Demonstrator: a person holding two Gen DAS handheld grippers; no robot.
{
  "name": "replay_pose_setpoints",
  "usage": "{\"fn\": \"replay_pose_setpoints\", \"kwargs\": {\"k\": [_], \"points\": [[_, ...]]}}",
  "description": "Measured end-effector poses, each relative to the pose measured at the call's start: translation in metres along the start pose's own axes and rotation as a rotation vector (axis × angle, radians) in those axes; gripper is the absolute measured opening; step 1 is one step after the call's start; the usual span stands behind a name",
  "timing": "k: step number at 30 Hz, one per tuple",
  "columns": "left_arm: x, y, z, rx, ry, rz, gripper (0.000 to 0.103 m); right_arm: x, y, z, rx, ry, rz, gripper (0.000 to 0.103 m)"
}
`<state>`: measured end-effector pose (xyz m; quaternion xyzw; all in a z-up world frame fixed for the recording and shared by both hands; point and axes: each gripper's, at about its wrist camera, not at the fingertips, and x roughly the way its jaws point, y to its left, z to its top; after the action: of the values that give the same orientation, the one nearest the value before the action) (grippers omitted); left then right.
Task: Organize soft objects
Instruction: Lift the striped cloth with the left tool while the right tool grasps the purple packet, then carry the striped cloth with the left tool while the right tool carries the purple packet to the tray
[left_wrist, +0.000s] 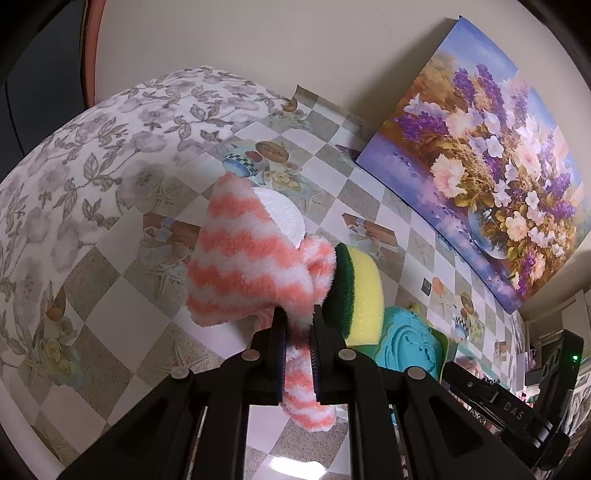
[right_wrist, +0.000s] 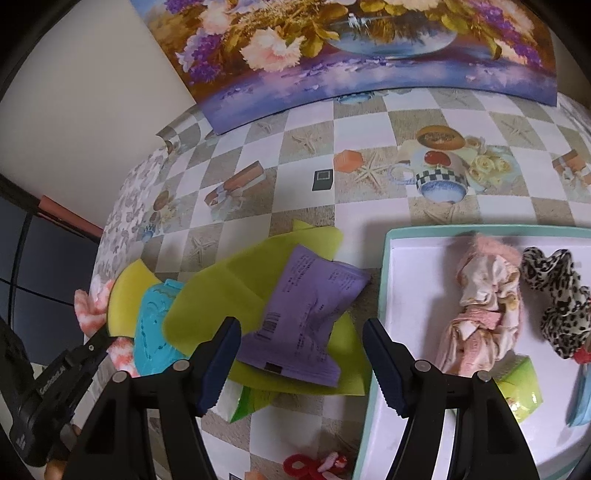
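My left gripper (left_wrist: 298, 332) is shut on a fluffy orange-and-white striped cloth (left_wrist: 243, 266) and holds it above the table; the cloth also shows in the right wrist view (right_wrist: 92, 306). A yellow-and-green sponge (left_wrist: 360, 291) and a turquoise rubber item (left_wrist: 410, 347) lie just beyond it. My right gripper (right_wrist: 301, 354) is open and empty above a purple packet (right_wrist: 310, 314) on a lime green cloth (right_wrist: 221, 295). A white tray with a teal rim (right_wrist: 384, 280) at the right holds a pink garment (right_wrist: 484, 302) and a leopard scrunchie (right_wrist: 561, 291).
A checkered tablecloth (right_wrist: 317, 218) covers the table. A flower painting (left_wrist: 476, 162) leans on the wall behind. A white round lid (left_wrist: 284, 214) lies behind the striped cloth. A red-and-white item (right_wrist: 314, 465) lies near the front edge. A green packet (right_wrist: 521, 387) sits in the tray.
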<state>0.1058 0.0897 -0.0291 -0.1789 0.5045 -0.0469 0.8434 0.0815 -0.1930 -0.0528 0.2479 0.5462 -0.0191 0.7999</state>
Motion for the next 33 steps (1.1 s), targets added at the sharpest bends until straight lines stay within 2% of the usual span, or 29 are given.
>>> {"fn": "replay_pose_setpoints", "kwargs": {"k": [8,10,15,17,18,33], "points": [[0.001,-0.003,0.0,0.009,0.006,0.003,0.011,0.013,0.0,0.0,0.016,0.029,0.004,0.066],[0.002,-0.003,-0.001,0.009,0.008,0.005,0.011,0.016,-0.003,-0.001,0.028,0.04,0.0,0.057],[0.004,-0.003,-0.001,0.01,0.015,0.008,0.011,0.021,-0.009,-0.003,0.053,0.05,0.006,0.051],[0.005,-0.003,-0.002,0.01,0.021,0.011,0.011,0.021,-0.009,-0.003,0.049,0.048,0.003,0.041],[0.006,-0.002,-0.002,0.01,0.022,0.011,0.011,0.022,-0.009,-0.003,0.049,0.048,-0.005,0.032],[0.005,-0.003,-0.002,0.016,0.017,0.015,0.011,0.018,-0.009,-0.004,0.02,0.029,-0.012,0.026]]}}
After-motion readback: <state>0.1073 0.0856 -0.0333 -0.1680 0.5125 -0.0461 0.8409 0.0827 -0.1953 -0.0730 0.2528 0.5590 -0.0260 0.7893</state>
